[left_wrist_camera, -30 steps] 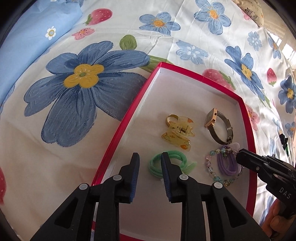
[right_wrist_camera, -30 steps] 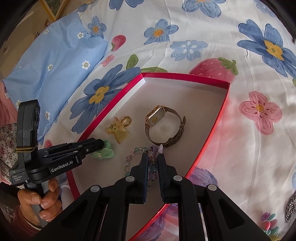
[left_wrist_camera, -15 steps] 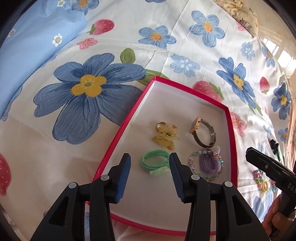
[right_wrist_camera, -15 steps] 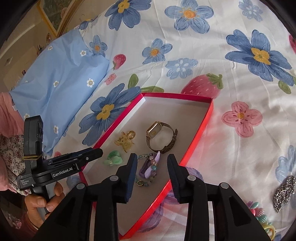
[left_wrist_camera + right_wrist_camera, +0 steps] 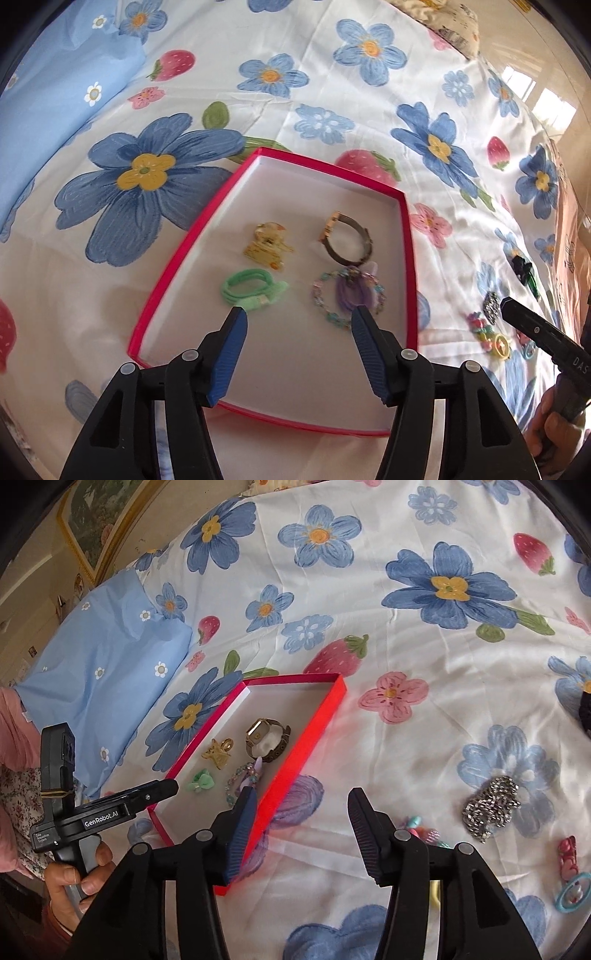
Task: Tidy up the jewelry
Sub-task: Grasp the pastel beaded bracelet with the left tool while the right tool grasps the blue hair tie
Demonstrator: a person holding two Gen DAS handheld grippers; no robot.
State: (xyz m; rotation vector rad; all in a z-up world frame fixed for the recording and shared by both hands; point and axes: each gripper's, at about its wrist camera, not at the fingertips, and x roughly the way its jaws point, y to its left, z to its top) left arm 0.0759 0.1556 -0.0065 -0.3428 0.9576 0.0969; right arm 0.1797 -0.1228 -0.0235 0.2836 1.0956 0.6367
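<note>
A red-rimmed box (image 5: 405,236) (image 5: 317,716) lies on the flowered bedsheet. In it are a yellow hair claw (image 5: 267,247) (image 5: 218,752), a gold-faced watch (image 5: 345,240) (image 5: 266,738), a green hair tie (image 5: 251,288) (image 5: 200,781) and a beaded bracelet with a purple hair tie (image 5: 349,295) (image 5: 243,777). My left gripper (image 5: 297,325) is open and empty above the box's near part. My right gripper (image 5: 301,805) is open and empty, over the sheet just right of the box.
Loose pieces lie on the sheet right of the box: a silver chain bracelet (image 5: 489,806), coloured rings and clips (image 5: 487,334) (image 5: 570,877), a dark item (image 5: 522,269). A blue pillow (image 5: 99,672) lies at the far left.
Both grippers opened, let go of the green and purple hair ties in the box, and pulled back and up. The right gripper swung right, off the box.
</note>
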